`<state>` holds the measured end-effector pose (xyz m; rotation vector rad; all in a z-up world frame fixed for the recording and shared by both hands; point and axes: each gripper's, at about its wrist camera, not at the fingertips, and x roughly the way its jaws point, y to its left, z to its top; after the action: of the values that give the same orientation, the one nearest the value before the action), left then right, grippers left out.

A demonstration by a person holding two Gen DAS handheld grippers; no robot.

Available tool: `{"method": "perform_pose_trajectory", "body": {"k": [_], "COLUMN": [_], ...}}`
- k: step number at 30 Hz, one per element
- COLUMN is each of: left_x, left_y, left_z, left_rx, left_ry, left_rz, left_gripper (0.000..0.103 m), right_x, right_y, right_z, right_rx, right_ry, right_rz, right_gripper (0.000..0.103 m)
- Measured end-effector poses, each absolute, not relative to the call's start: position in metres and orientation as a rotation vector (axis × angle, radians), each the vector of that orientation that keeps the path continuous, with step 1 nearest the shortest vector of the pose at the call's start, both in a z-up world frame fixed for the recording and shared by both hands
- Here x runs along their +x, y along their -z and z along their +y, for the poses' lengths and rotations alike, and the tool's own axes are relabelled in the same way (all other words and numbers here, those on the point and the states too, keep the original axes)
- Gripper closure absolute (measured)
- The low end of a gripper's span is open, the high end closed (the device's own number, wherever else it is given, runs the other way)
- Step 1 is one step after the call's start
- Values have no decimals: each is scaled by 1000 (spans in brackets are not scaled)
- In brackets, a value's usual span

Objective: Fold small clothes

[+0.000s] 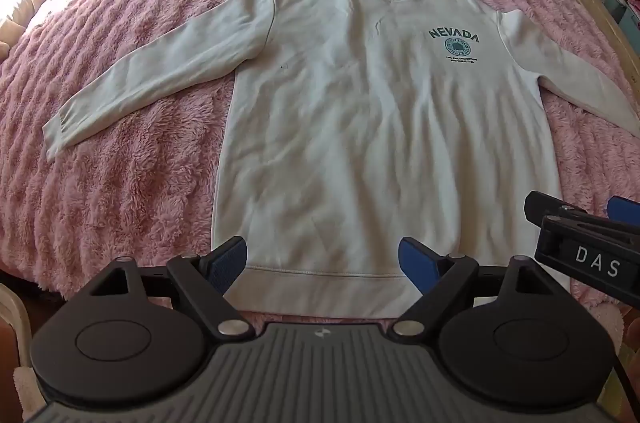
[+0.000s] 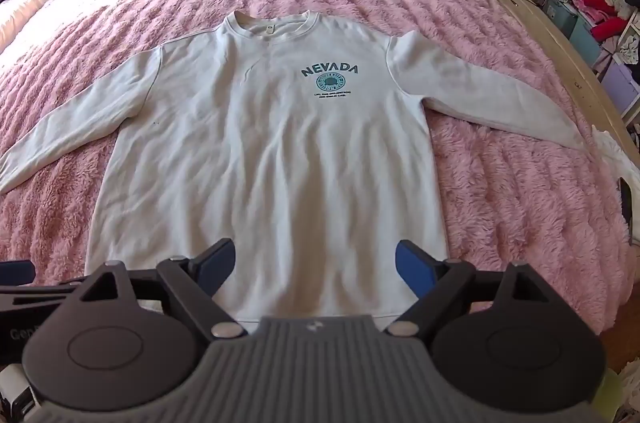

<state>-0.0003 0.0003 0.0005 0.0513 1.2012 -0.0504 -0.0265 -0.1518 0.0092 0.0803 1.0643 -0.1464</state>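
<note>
Sweatshirt [image 1: 372, 127] first: one pale crew-neck with a green NEVADA print [image 1: 454, 34], lying face up and flat across the middle of the frame in both wrist views, on the fluffy pink bedspread [image 1: 132, 183]. Collar points to the top of the picture, hem band runs along the bottom just above my fingers. Both sleeves are spread outward, one toward the left edge, one toward the right; the right cuff runs out of my left view

I judge we are at the very start of the fold: nothing is turned over yet, no crease made. My left gripper [image 1: 324, 263] hangs above the hem with its jaws spread wide and nothing between them; I can't tell whether the pads touch the cloth. My right gripper [image 2: 314, 265] sits the same way over the hem in its own view, jaws wide apart, empty. Its black body also shows at the lower right of the left view

Next move, as I read it, calls for pinching a sleeve or a side edge and carrying it inward over the body, keeping the cloth from dragging on the pile

Count: one sweatshirt, two sleeves, two grippers, four blue pads [image 1: 228, 265], one bedspread. Clutter on shelves at the upper right I leave uncounted
</note>
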Motion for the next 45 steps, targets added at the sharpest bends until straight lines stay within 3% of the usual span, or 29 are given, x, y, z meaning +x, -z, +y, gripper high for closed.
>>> {"method": "perform_pose_trajectory", "body": {"k": [45], "left_x": [4], "left_y": [6], "left_z": [2], "left_rx": [56], "left_ry": [24], "left_rz": [1230], "left_gripper": [3], "right_x": [-20], "right_y": [-4], "right_z": [-159], "right_rx": [85], "right_ry": [155], "right_rz": [1094], "right_gripper": [20]}}
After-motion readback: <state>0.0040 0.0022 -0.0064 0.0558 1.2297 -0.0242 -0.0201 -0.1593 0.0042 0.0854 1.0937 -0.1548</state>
